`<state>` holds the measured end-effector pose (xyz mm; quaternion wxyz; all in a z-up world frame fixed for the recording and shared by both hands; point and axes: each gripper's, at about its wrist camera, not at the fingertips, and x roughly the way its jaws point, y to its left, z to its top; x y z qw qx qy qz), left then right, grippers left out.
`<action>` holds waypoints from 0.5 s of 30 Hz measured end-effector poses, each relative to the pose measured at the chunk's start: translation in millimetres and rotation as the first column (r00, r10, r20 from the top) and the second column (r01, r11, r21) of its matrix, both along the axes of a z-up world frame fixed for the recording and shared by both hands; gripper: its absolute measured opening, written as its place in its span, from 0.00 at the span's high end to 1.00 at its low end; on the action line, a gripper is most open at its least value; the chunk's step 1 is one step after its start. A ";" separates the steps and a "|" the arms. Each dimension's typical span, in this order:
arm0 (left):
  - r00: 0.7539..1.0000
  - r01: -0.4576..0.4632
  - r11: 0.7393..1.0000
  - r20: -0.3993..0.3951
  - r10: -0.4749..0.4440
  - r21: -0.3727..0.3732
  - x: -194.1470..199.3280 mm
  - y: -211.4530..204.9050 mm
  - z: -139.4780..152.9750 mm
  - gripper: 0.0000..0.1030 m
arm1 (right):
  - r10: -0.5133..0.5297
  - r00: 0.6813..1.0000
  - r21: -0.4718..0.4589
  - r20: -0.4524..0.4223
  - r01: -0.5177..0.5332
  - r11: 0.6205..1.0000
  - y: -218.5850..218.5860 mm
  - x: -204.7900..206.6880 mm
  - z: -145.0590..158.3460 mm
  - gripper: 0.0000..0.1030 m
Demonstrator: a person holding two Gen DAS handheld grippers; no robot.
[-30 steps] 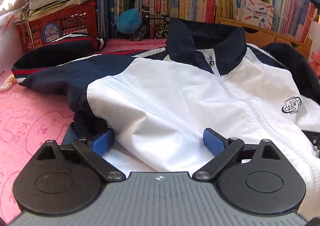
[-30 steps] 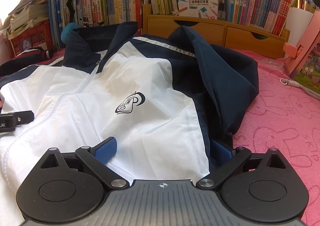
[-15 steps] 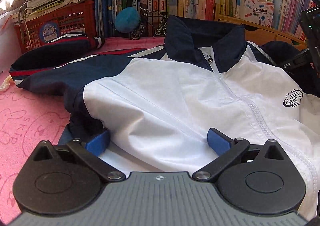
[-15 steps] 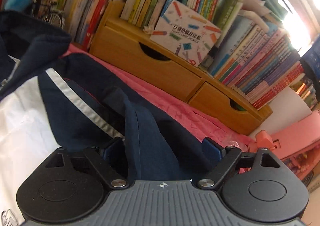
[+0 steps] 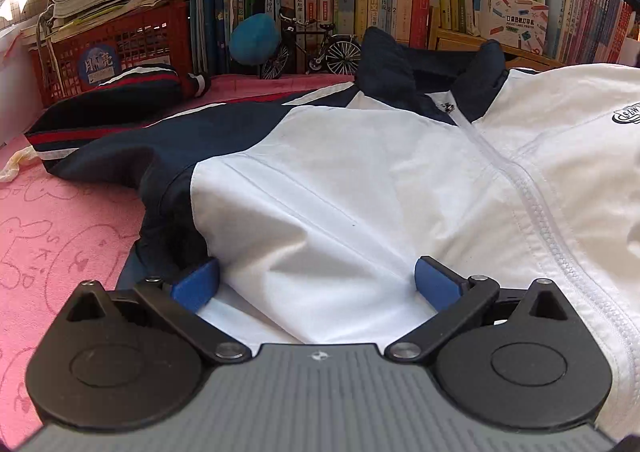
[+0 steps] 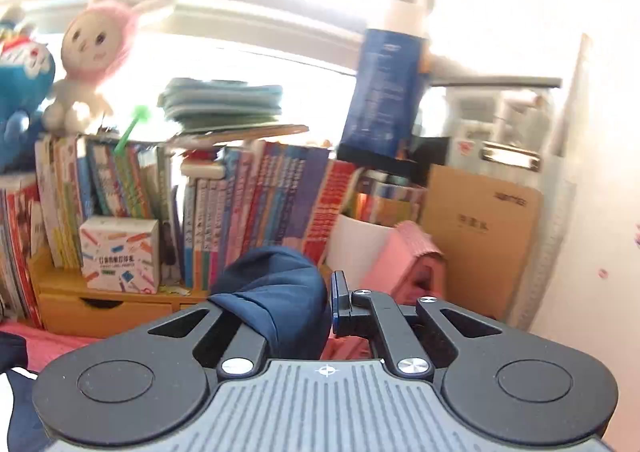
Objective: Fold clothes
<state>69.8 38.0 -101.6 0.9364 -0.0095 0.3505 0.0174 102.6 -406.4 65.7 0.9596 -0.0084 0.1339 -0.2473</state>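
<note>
White-and-navy zip jacket is lying on pink towel; right gripper, jaws just closed, is pinching its navy sleeve; left gripper is resting spread wide on it.

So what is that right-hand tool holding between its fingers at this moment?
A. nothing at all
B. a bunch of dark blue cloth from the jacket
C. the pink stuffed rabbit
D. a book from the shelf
B: in the right wrist view the right gripper has its fingers closed on a bunch of dark blue cloth, raised in front of the books.
</note>
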 end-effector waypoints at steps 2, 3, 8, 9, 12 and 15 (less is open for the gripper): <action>1.000 0.000 1.000 0.000 0.000 0.001 -0.1 0.1 0.1 0.00 | -0.038 0.999 0.131 -0.031 0.042 0.990 -30.3 -29.7 -12.5 0.86; 1.000 0.000 1.000 0.000 0.000 0.001 -0.2 0.2 0.1 0.00 | -0.055 0.997 0.201 -0.059 0.066 0.977 -46.0 -42.2 -21.2 0.85; 1.000 0.001 1.000 0.000 -0.001 0.000 -0.5 0.9 0.2 0.00 | -0.046 0.956 0.257 -0.288 0.124 0.958 -66.1 -83.5 -89.0 0.66; 1.000 0.001 1.000 0.000 -0.001 0.000 -0.6 1.1 0.3 0.00 | -0.029 0.948 0.245 -0.316 0.111 0.963 -59.7 -90.9 -98.0 0.62; 1.000 0.003 1.000 0.003 -0.003 -0.003 -1.5 1.6 0.8 0.00 | 0.019 0.937 0.215 -0.348 0.060 0.975 -34.9 -115.5 -108.9 0.48; 0.999 0.054 0.998 0.001 -0.054 -0.021 -8.4 5.2 4.2 0.02 | 0.057 0.952 0.194 -0.301 0.002 0.981 -15.3 -133.4 -89.6 0.43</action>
